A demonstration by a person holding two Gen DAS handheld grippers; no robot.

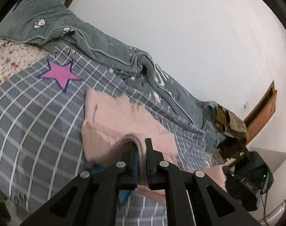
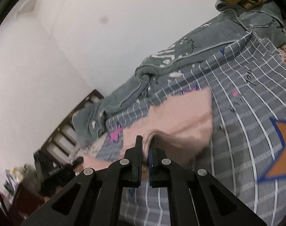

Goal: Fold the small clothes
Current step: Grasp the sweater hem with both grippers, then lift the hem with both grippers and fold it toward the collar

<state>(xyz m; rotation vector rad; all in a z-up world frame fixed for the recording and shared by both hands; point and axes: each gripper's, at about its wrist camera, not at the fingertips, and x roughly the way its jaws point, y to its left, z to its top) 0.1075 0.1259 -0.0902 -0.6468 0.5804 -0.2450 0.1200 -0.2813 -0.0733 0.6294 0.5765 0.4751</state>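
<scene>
A small pink knitted garment (image 1: pixel 120 120) lies on the grey checked bedsheet (image 1: pixel 39 116). My left gripper (image 1: pixel 142 145) is shut on a bunched edge of it and lifts that edge off the sheet. In the right wrist view the same pink garment (image 2: pixel 180 113) spreads ahead, and my right gripper (image 2: pixel 145 146) is shut on another bunched edge of it. The other gripper shows dark at the right of the left wrist view (image 1: pixel 242 186) and at the lower left of the right wrist view (image 2: pixel 63 171). Part of the garment is hidden under the fingers.
A rumpled grey-green quilt (image 1: pixel 109 43) lies along the wall side of the bed. A pink star (image 1: pixel 60 73) and an orange star (image 2: pixel 282 150) are printed on the sheet. A brown garment (image 1: pixel 229 122) lies on a wooden chair. A dark headboard (image 2: pixel 67 128) stands at the left.
</scene>
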